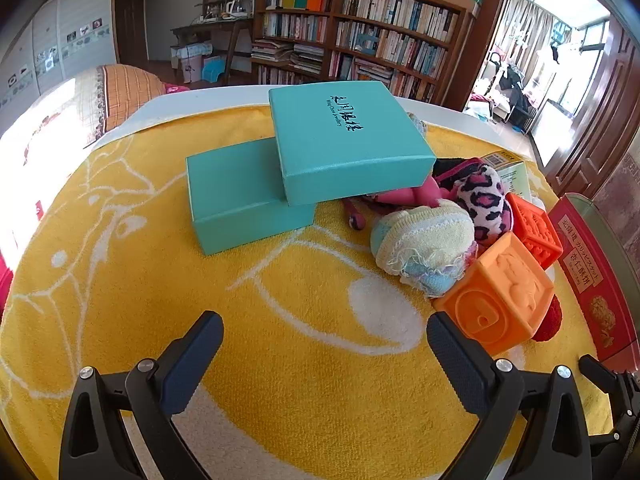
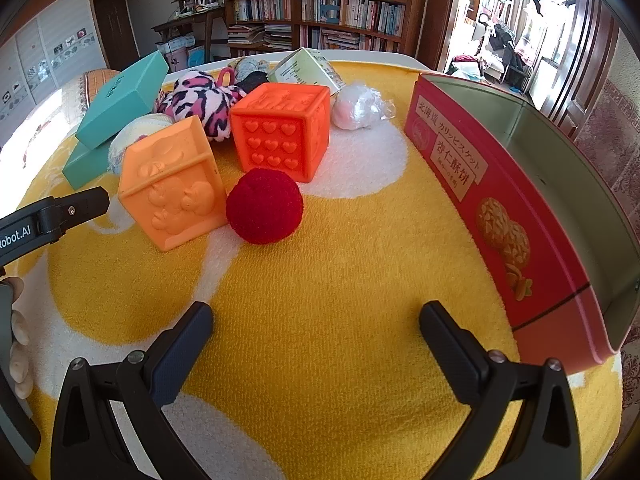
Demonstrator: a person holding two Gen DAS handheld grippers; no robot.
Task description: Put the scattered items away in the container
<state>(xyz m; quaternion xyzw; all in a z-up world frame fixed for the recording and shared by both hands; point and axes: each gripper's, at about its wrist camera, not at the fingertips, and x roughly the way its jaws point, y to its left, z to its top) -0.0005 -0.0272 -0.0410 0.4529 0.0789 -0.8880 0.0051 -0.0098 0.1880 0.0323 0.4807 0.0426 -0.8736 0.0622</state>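
Note:
A red biscuit tin (image 2: 472, 184) stands open at the right; it also shows in the left wrist view (image 1: 588, 276). Scattered on the yellow towel (image 2: 340, 280) are a light orange cube (image 2: 172, 184), a darker orange cube (image 2: 280, 128), a red fuzzy ball (image 2: 264, 208), a pink leopard plush (image 2: 204, 98), a knitted pastel item (image 1: 424, 244), a white wrapped ball (image 2: 358, 106) and two teal boxes (image 1: 348, 140), one leaning on the other. My left gripper (image 1: 324, 340) is open and empty, its right finger beside the light orange cube (image 1: 500, 296). My right gripper (image 2: 316, 328) is open and empty, short of the red ball.
A pale green carton (image 2: 304, 66) lies behind the cubes. The left gripper's body (image 2: 52, 216) reaches in at the left of the right wrist view. The table's white edge (image 1: 200, 100) runs along the back, with a bed and bookshelves beyond.

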